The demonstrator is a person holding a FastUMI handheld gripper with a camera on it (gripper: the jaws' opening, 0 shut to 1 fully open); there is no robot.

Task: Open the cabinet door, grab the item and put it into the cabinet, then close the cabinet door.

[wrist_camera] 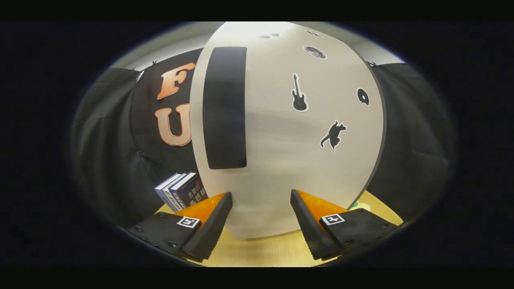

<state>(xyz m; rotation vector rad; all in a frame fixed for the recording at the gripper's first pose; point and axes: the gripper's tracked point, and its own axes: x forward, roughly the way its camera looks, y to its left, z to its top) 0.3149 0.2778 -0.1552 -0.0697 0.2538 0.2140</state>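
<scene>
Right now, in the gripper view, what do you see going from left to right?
Books → black handle strip on the cabinet door → guitar sticker → cat sticker. The hand-held gripper is open, its fingers just short of the door.

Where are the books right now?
In the gripper view, the books stand on the wooden table, left of the white cabinet, just beyond the left of the open gripper's jaws.

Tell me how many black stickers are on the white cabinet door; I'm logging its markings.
3: a black guitar sticker high up, a black cat sticker below and right of it, and a small round black sticker near the door's right edge. Others may be hidden.
</scene>
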